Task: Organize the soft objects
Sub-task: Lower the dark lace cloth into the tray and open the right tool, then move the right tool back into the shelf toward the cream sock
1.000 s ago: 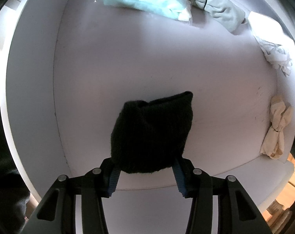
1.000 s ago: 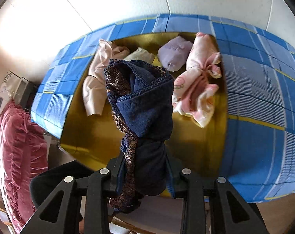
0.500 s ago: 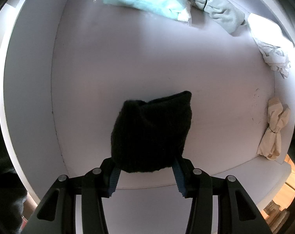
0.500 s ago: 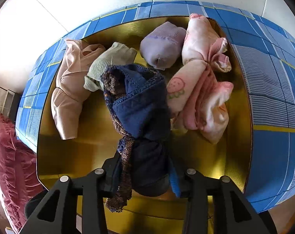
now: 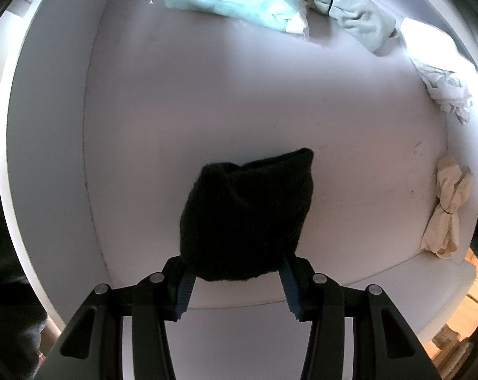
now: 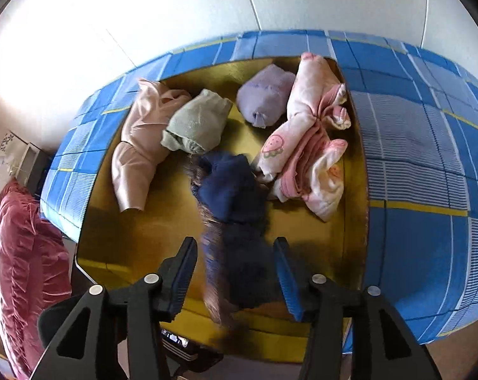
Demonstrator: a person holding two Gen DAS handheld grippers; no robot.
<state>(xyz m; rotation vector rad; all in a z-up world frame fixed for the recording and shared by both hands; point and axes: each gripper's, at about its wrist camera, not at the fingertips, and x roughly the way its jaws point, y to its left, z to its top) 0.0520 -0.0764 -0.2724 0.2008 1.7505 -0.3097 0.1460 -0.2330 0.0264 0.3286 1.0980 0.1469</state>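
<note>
My left gripper (image 5: 237,280) is shut on a black rolled sock (image 5: 245,215) held above the white drawer bottom (image 5: 207,95). In the right wrist view, my right gripper (image 6: 235,272) hangs over a blue plaid box with a yellow lining (image 6: 163,221), its jaws opening. The dark blue bundle with a brownish strip (image 6: 235,221) is blurred, falling between the blue pads, which stand clear of it on both sides. It comes down among a beige garment (image 6: 137,145), a green sock roll (image 6: 194,123), a lilac sock roll (image 6: 264,98) and a pink printed bundle (image 6: 308,145).
The white drawer holds a pale turquoise folded cloth (image 5: 239,0), a grey-green cloth (image 5: 356,22), a white crumpled cloth (image 5: 444,91) and a cream tied bundle (image 5: 447,209). A crimson cushion (image 6: 20,262) lies left of the box. White wall panels (image 6: 175,9) rise behind it.
My right gripper dipped toward the box, then drew back while its jaws spread. The dark blue bundle has slipped free and drops into the box. My left gripper and the black sock kept still.
</note>
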